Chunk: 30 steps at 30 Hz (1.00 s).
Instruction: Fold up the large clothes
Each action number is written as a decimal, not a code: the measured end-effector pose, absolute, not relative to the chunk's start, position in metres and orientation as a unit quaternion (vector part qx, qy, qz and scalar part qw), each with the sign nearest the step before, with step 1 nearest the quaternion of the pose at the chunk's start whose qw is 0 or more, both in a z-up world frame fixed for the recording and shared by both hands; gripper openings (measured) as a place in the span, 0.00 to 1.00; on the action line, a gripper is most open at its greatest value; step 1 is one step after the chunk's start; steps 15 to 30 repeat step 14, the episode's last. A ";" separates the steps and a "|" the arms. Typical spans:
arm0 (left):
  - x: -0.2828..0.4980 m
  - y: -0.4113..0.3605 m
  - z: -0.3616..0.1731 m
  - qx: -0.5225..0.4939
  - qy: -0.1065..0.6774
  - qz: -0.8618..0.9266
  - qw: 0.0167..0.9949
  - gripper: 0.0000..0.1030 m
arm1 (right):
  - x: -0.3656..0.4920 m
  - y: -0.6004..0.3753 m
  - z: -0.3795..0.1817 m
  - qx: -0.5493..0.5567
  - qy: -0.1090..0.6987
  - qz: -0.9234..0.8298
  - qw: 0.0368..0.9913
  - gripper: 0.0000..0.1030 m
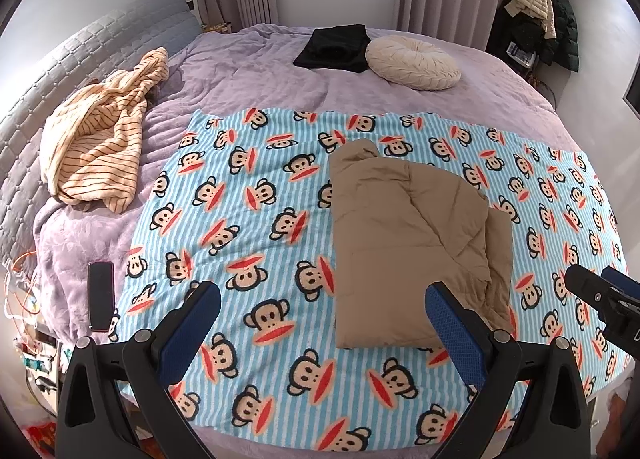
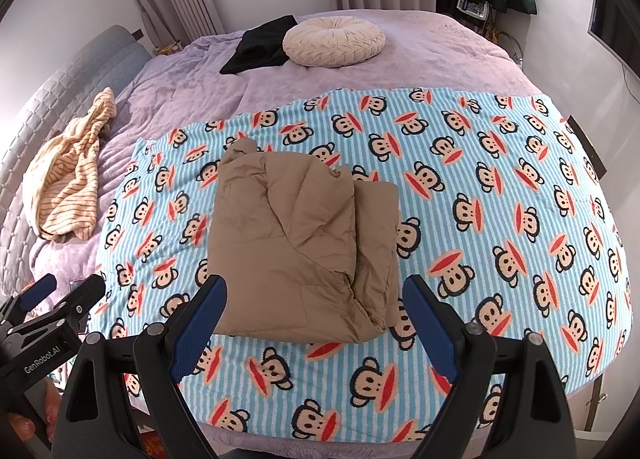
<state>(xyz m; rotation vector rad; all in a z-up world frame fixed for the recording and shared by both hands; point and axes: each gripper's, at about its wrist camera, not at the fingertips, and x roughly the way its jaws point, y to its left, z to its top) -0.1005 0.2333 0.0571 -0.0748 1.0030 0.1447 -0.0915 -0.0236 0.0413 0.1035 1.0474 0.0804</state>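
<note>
The brown puffy coat [image 2: 296, 243] lies folded on the monkey blanket [image 2: 480, 187] on the bed [image 2: 192, 63]. It looks soft, light and a bit slippery, so its thick near edge seems the best place to grab. The left tool [image 1: 322, 317] and the right tool [image 2: 314, 309] both hang wide open above it, holding nothing.

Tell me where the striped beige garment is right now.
The crumpled beige garment with dark stripes lies at the left of both views on the purple bedspread, against the grey quilted headboard, left of the monkey-print blanket.
</note>
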 end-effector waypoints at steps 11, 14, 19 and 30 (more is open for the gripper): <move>-0.102 0.234 0.054 -0.041 0.482 0.063 0.873 0.99 | -0.091 -0.024 0.041 0.050 0.500 0.038 0.864 0.89; -0.103 0.233 0.055 -0.042 0.481 0.060 0.874 0.99 | -0.091 -0.024 0.041 0.049 0.500 0.038 0.864 0.89; -0.103 0.233 0.055 -0.042 0.481 0.060 0.874 0.99 | -0.091 -0.024 0.041 0.049 0.500 0.038 0.864 0.89; -0.103 0.233 0.055 -0.042 0.481 0.060 0.874 0.99 | -0.091 -0.024 0.041 0.049 0.500 0.038 0.864 0.89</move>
